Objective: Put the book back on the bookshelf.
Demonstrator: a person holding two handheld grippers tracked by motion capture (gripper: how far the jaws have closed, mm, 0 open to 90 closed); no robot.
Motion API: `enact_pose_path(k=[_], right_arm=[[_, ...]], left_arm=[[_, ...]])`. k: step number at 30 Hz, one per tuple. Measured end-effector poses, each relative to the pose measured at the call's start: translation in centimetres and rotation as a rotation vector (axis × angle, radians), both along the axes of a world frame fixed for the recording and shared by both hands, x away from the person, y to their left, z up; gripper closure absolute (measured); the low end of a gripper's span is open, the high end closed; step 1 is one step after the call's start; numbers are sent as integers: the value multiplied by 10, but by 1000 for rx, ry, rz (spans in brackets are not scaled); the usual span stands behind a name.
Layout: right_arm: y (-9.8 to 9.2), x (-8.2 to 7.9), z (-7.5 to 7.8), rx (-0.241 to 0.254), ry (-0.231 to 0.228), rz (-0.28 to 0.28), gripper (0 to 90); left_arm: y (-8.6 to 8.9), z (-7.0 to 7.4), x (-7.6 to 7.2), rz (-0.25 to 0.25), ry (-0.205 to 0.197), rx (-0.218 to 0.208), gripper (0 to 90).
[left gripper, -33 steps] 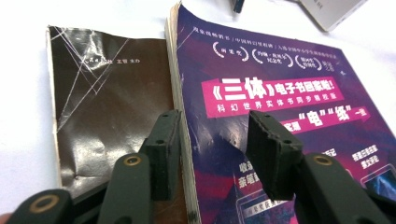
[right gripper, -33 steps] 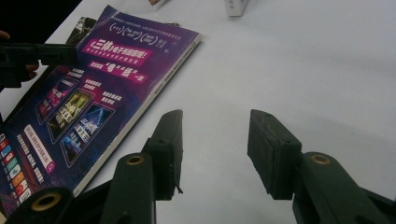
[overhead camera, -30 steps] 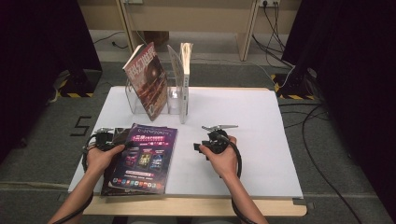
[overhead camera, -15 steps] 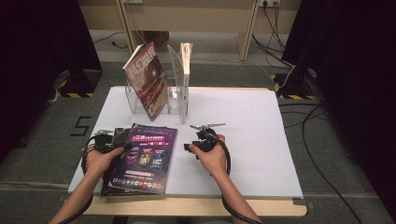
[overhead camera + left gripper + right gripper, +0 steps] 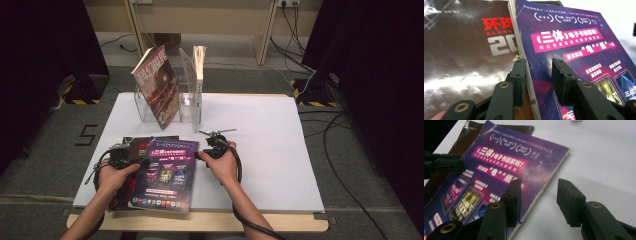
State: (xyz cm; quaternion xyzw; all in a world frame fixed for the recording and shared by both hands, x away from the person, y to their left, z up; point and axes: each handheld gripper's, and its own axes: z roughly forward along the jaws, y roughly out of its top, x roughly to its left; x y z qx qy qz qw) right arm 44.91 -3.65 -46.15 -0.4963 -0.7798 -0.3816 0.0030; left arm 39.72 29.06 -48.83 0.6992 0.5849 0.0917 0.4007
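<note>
High view first: we have two magazines lying flat on the white table (image 5: 280,150), a purple magazine (image 5: 167,172) stacked on a dark magazine (image 5: 131,150), and behind them a clear rack (image 5: 187,107) already holding a red-covered magazine (image 5: 157,85) leaning in its left slot and a pale book (image 5: 200,75) upright to its right. So, as we read it, part of the shelving job looks done and these two flat ones are left.

Our left gripper (image 5: 142,161) sits at the purple magazine's left edge, our right gripper (image 5: 198,155) at its right edge. Nothing is lifted yet; the purple magazine lies flat.

Now the left gripper view, and here is what the overhead cannot give us: the left gripper (image 5: 537,75) straddles the page edge of the purple magazine (image 5: 579,57), one jaw down beside the pages over the dark magazine (image 5: 461,62), the other over the purple cover. The jaws have just been closing, with that edge between them, but a gap shows on both sides, so no pinch yet.

Right gripper view: the right gripper (image 5: 539,202) stands wide, one jaw over the cover of the purple magazine (image 5: 499,170), the other over bare table (image 5: 599,157), and it holds nothing. The left jaws peek in at this view's left side.

Still ahead, in our judgement: grip, lift, carry to the rack.
</note>
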Motion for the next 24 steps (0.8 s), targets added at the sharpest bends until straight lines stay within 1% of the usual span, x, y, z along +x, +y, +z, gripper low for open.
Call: enact_pose_path(k=[2, 5, 8, 9, 10, 11, 12, 13, 16, 18, 19, 20, 21, 22, 23, 24], right_arm=[[1, 4, -1, -2, 6, -8, 546], [3, 13, -1, -9, 16, -17, 534], [5, 24, 0, -6, 32, -30, 527], [6, 28, 0, -13, 30, -27, 526], [7, 30, 0, -11, 40, -34, 525], [8, 33, -1, -19, 38, -33, 525], [9, 36, -2, -26, 35, -27, 524], [9, 39, -3, -29, 35, -30, 525], [10, 46, -6, -34, 53, -51, 525], [12, 50, -8, -38, 56, -51, 524], [12, 52, -9, -39, 49, -44, 523], [13, 53, -9, -37, 57, -49, 522], [14, 54, -10, -38, 49, -44, 522], [16, 55, -10, -39, 56, -50, 522], [16, 56, -11, -44, 52, -47, 522], [17, 58, -12, -40, 59, -52, 521]], left_arm=[[-3, 0, -2, -2, -1, 12, 640], [-4, 0, -5, -1, -4, 14, 640], [-5, 1, -8, -12, 5, 13, 645], [-6, 1, -9, -13, 7, 10, 646], [-6, 1, -9, -16, 6, 13, 647], [-6, 1, -10, -20, 8, 19, 647], [-6, 1, -11, -25, 11, 15, 647], [-6, 1, -11, -19, 7, 17, 647], [-6, 1, -11, -25, 7, 16, 647], [-3, 2, -9, -38, 31, -9, 641], [-2, 1, -8, -39, 31, -16, 639], [-2, 2, -8, -44, 34, -15, 632], [-3, 2, -8, -38, 25, -9, 622], [-4, 2, -7, -36, 15, -4, 606], [-6, 3, -7, -37, 9, 5, 599], [-8, 3, -6, -30, -2, 11, 586]])
